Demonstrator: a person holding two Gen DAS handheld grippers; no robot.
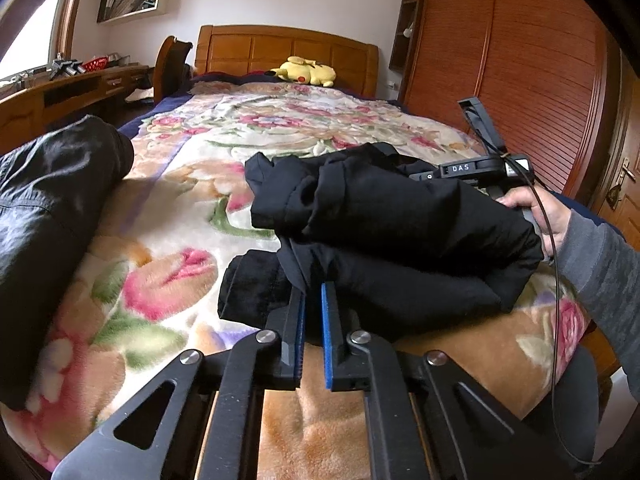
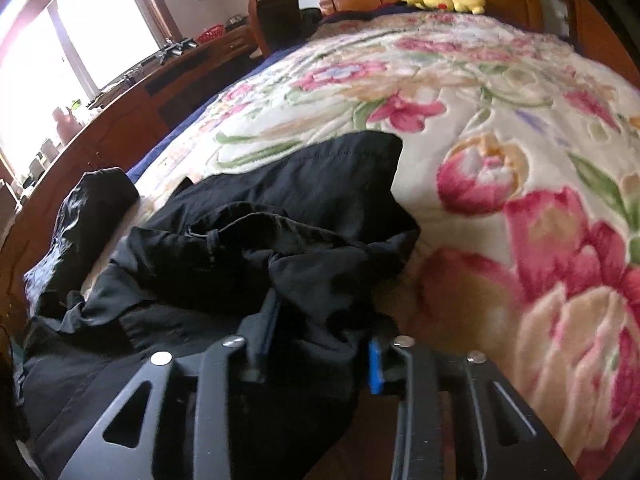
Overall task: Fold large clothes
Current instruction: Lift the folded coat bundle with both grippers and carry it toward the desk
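Observation:
A bulky black garment (image 1: 400, 216) lies bunched in thick folds on the floral blanket (image 1: 192, 200) near the foot of the bed. My left gripper (image 1: 313, 292) is shut on a thin fold at the garment's near edge, pinched between the blue pads. In the right wrist view the same garment (image 2: 304, 200) fills the space between the fingers of my right gripper (image 2: 320, 332), which is shut on a thick bunch of it. In the left wrist view the right gripper's body (image 1: 480, 168) and the hand (image 1: 536, 208) that holds it show behind the garment, with its fingertips hidden.
A second dark, shiny garment (image 1: 52, 200) lies along the bed's left edge. A yellow plush toy (image 1: 306, 70) sits by the wooden headboard (image 1: 280, 50). A wooden wardrobe (image 1: 520, 80) stands on the right, a desk (image 1: 72, 92) and chair (image 1: 172, 64) on the left.

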